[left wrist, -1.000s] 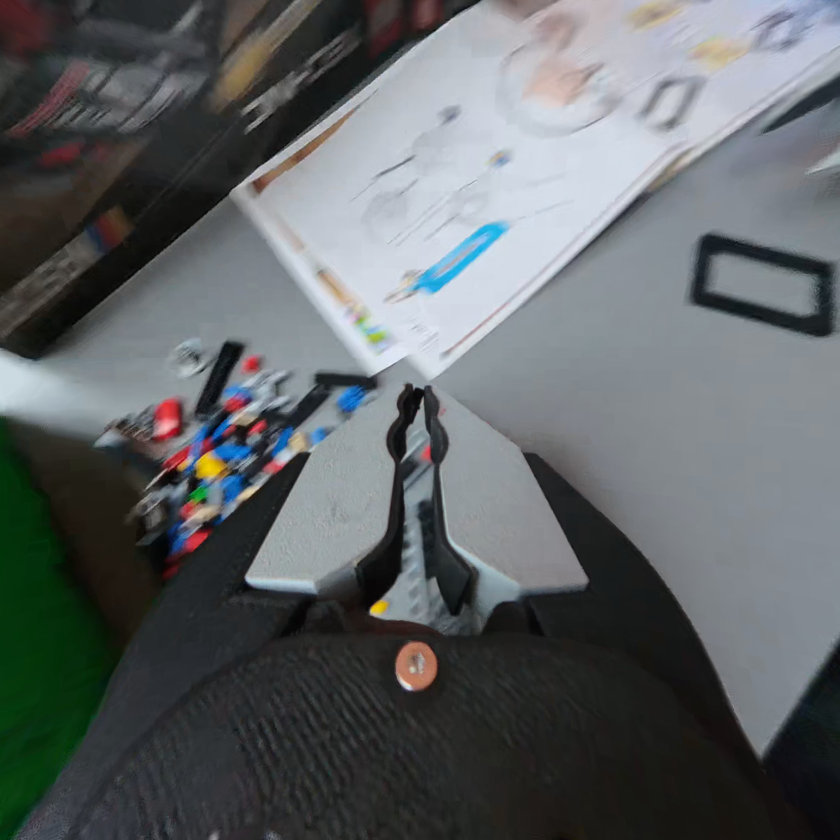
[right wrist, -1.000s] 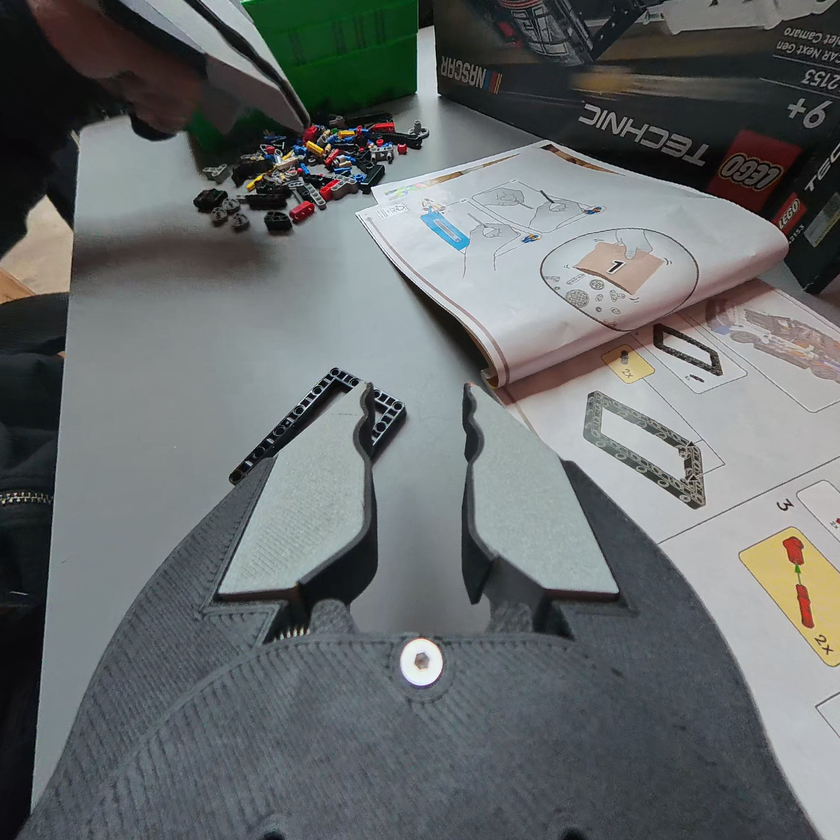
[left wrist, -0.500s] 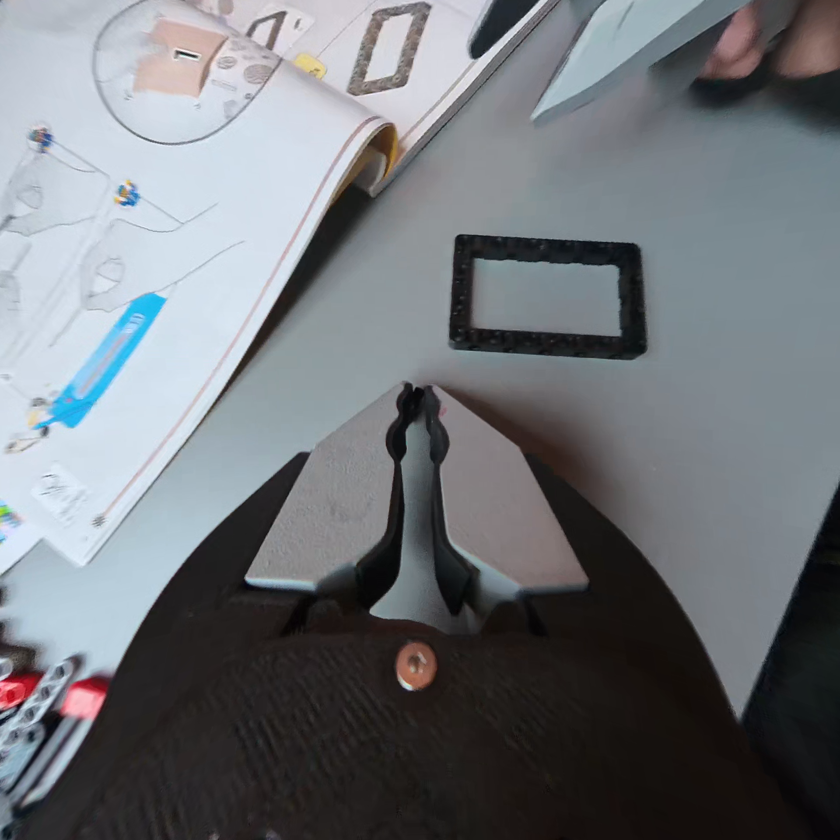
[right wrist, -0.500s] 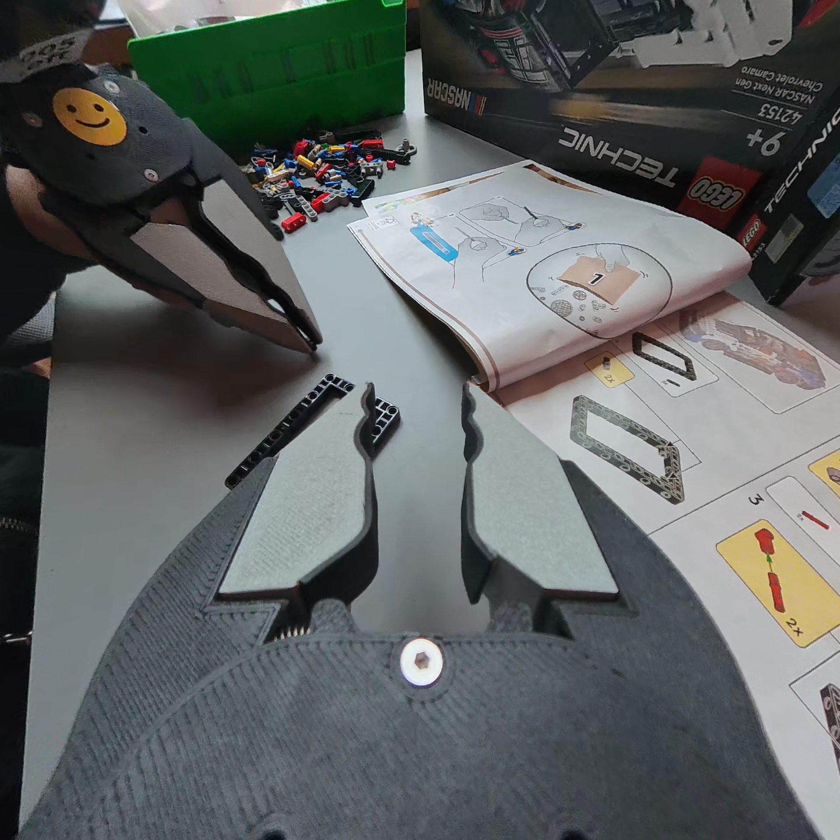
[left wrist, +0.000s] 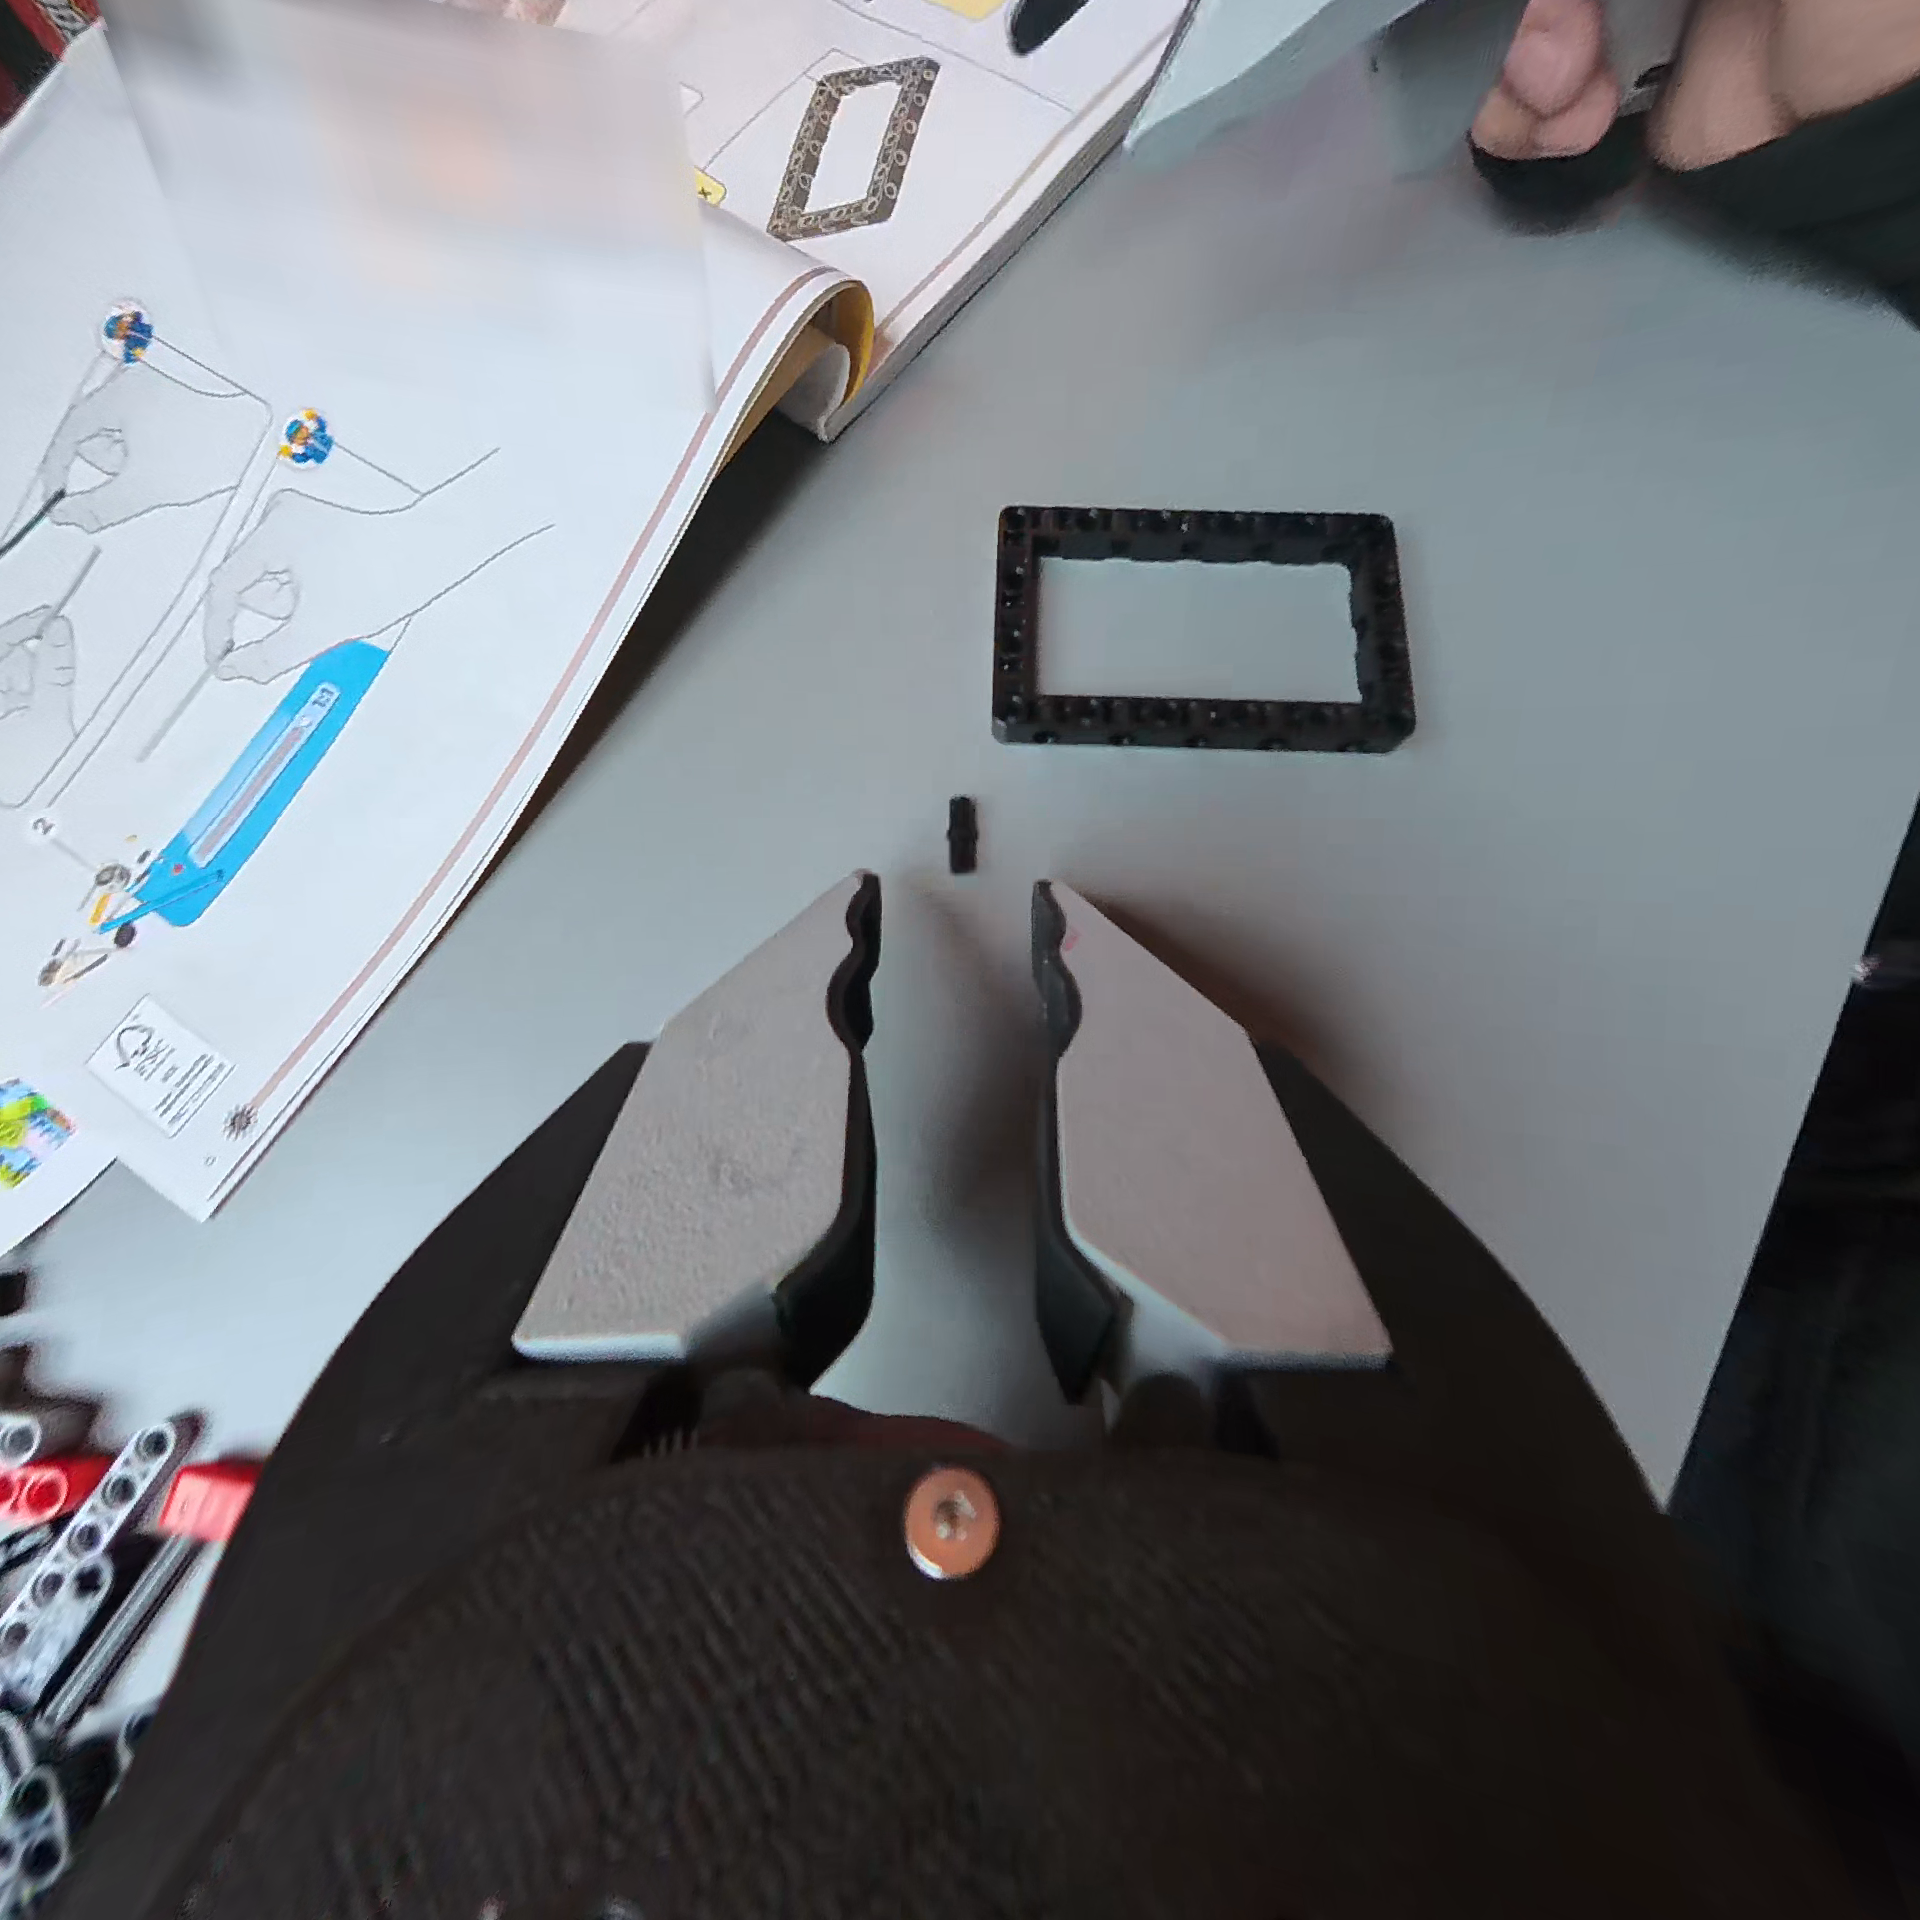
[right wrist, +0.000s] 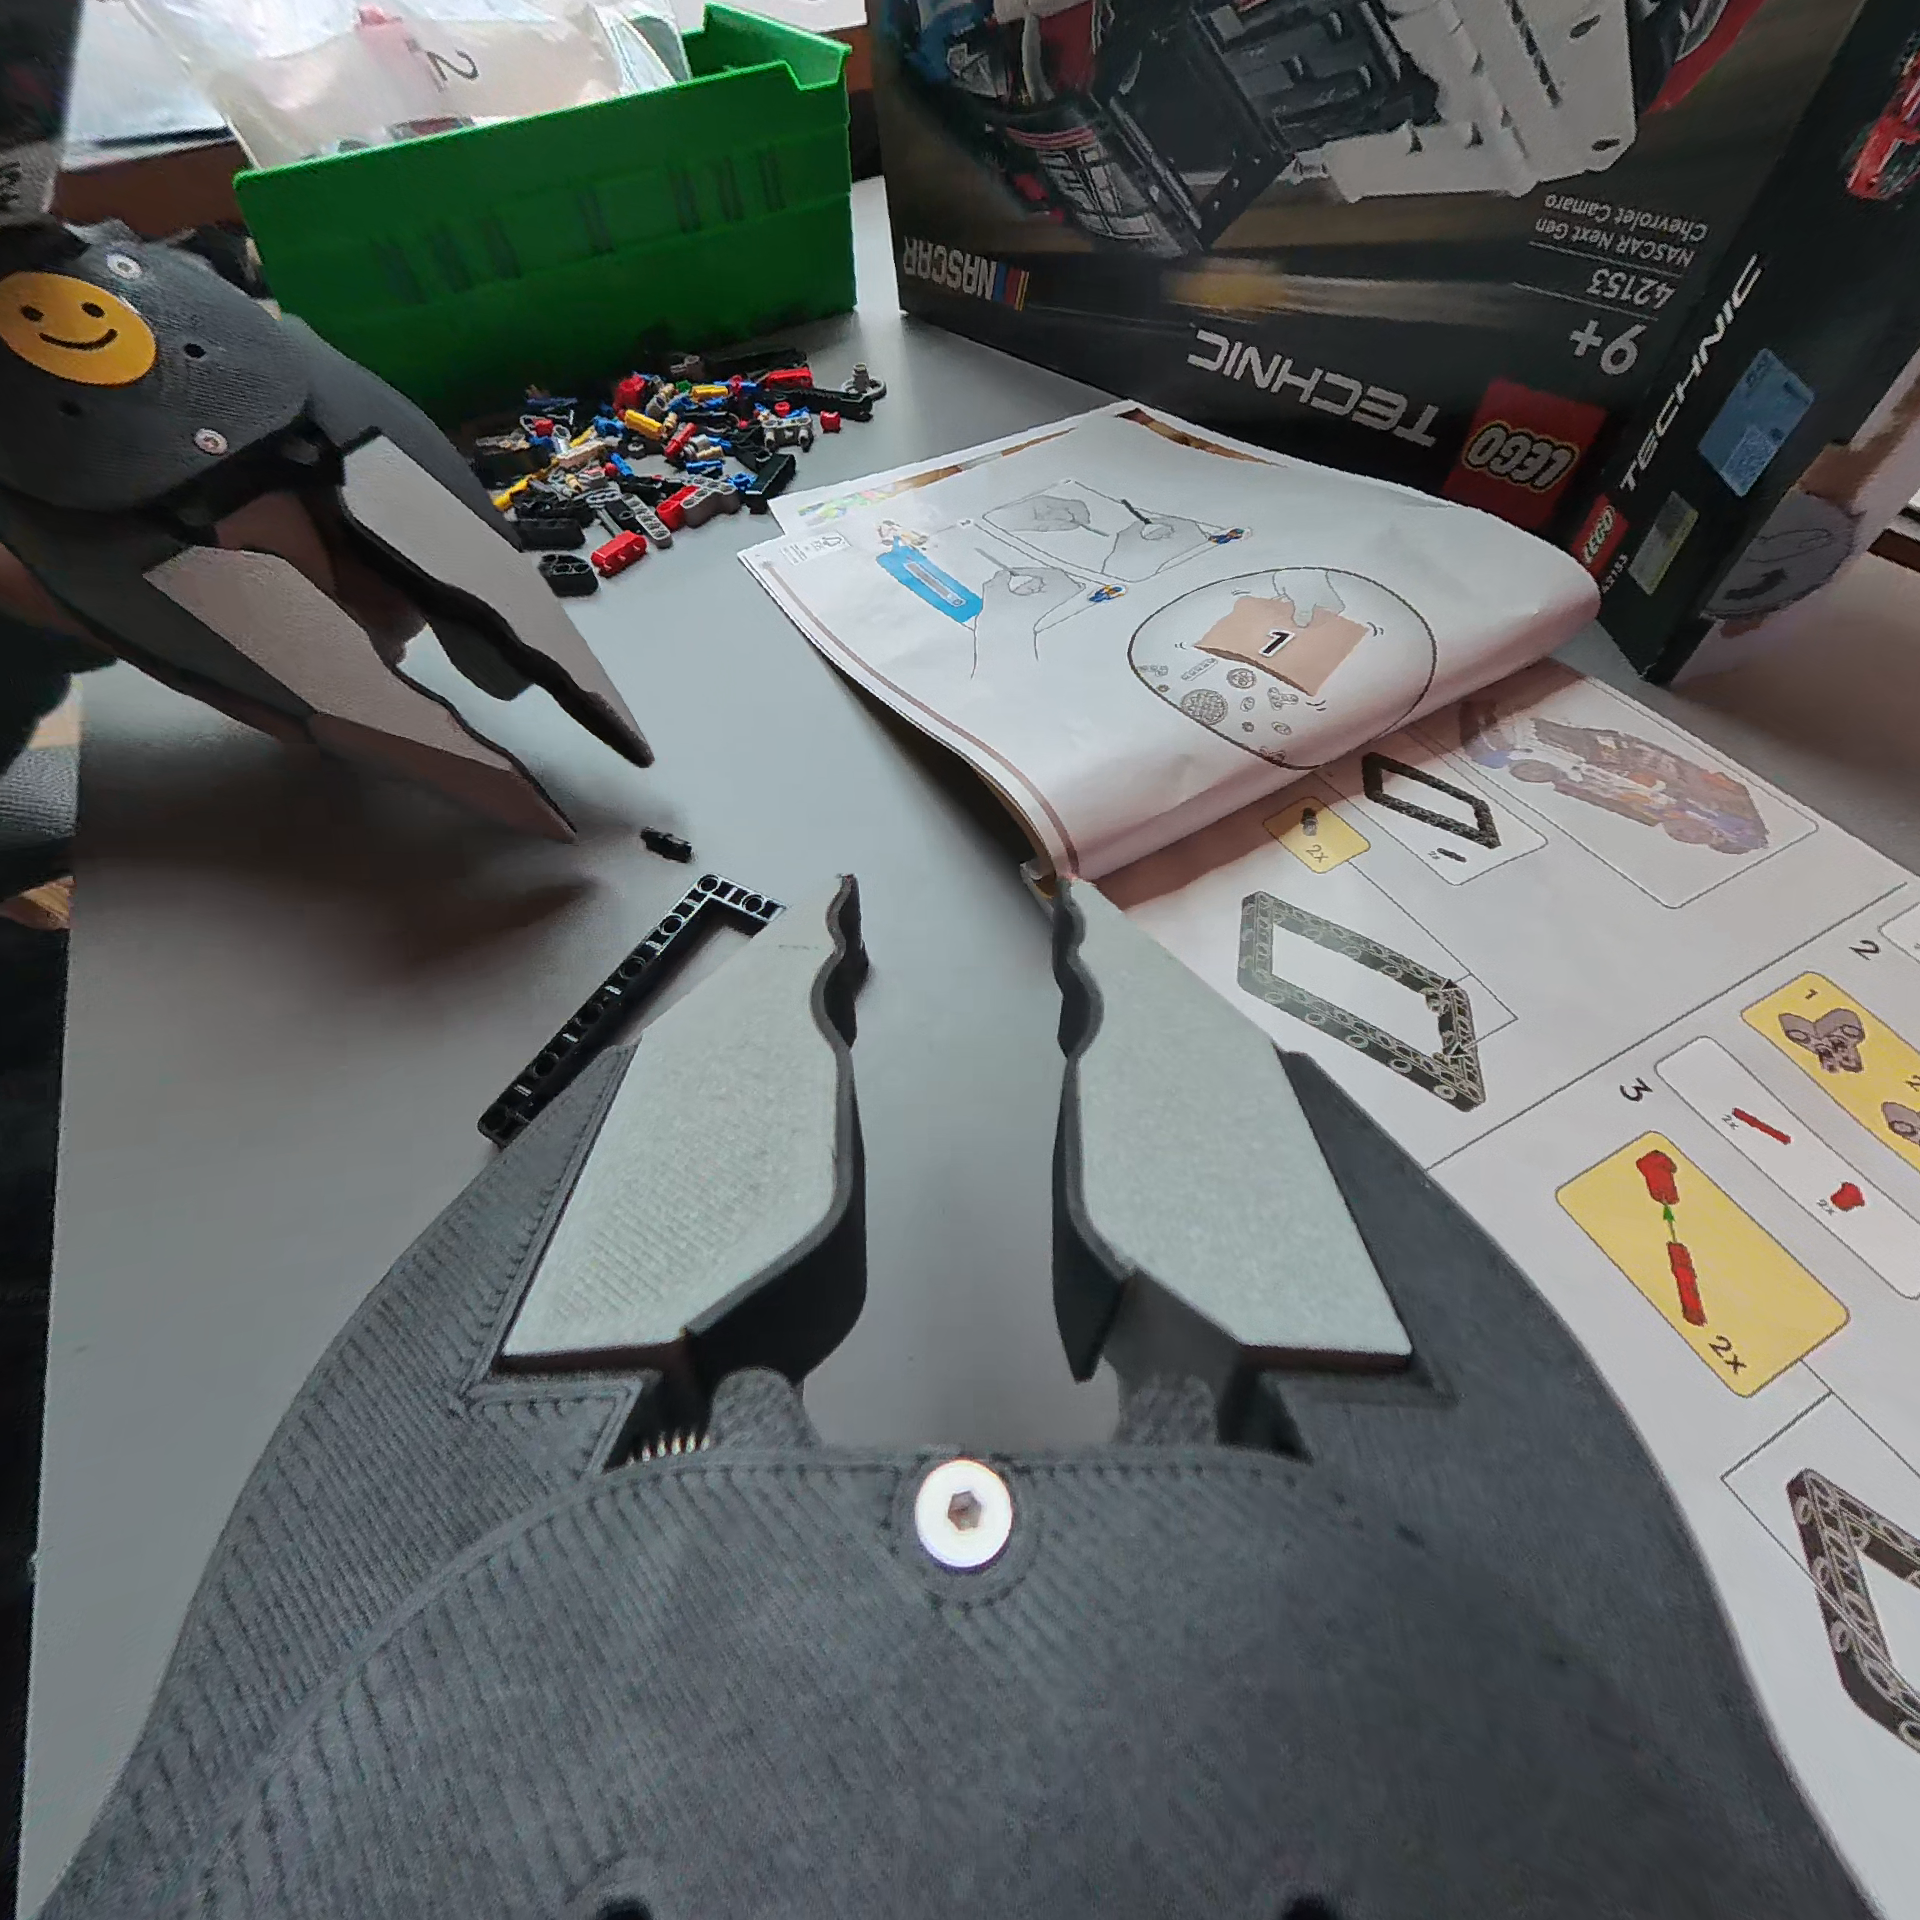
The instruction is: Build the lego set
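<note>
Since nothing looks joined yet, the build seems barely begun.

Done: a black frame (left wrist: pixel 1200 629) lies flat on the table (left wrist: pixel 1558 436), centre-right of the left wrist view, and a small black pin (left wrist: pixel 962 833) lies loose just below its lower-left corner, apart from it.

Left: the pin is not in the frame, and the heap of parts (right wrist: pixel 665 457) at upper left of the right wrist view looks largely unused. The booklet (right wrist: pixel 1195 644) lies open at early steps, right of centre.

Left gripper (left wrist: pixel 954 894): jaws apart and empty, tips low near the table, pointing at the pin just ahead of them. From the right wrist view it slants down from the left edge, tips near the pin.

Right gripper (right wrist: pixel 954 904): jaws apart, holding nothing, hovering over bare table at frame centre. Its left finger hides most of the frame, so how near it is to the frame is hard to judge.

Backdrop: green bin (right wrist: pixel 561 239) and box (right wrist: pixel 1351 208) along the top.
</note>
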### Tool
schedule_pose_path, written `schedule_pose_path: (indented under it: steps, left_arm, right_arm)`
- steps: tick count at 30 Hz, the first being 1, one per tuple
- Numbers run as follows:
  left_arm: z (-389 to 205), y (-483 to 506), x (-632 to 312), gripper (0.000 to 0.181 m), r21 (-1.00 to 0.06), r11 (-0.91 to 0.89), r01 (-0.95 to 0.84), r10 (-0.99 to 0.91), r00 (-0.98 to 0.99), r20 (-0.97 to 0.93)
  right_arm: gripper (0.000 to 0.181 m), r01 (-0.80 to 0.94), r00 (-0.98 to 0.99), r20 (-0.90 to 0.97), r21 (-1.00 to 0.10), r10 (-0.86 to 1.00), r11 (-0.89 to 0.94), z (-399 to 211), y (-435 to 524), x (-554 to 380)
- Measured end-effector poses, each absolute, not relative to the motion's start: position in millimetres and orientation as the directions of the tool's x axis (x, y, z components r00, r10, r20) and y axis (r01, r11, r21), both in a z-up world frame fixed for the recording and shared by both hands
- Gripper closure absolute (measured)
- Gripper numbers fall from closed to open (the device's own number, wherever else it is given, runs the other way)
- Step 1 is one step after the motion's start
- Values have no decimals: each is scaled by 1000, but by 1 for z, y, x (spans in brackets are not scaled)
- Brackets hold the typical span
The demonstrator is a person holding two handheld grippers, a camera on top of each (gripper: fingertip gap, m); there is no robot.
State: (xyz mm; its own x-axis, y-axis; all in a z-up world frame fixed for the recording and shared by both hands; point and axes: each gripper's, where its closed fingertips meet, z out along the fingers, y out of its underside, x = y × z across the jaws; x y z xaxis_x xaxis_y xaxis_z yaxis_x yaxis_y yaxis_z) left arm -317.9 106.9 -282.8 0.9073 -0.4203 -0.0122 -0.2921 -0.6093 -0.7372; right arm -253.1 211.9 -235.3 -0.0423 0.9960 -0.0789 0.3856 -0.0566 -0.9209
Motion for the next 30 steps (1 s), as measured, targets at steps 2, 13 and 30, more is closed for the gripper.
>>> schedule_pose_path:
  steps: [2,13,30]
  left_arm:
    - [-281,100,-323,155,-735,-611,-294,-421,907,-12]
    - [-294,117,-311,163,-710,-635,-305,-439,898,7]
    - [-224,170,-277,179,-903,-179,-392,-568,790,-230]
  right_arm:
    - [148,383,-45,-80,-922,996,-57,-235,211,-253]
    - [148,377,-56,-91,-924,994,-63,-233,209,-253]
    - [158,148,5,-51,-988,999,-51,-192,227,-231]
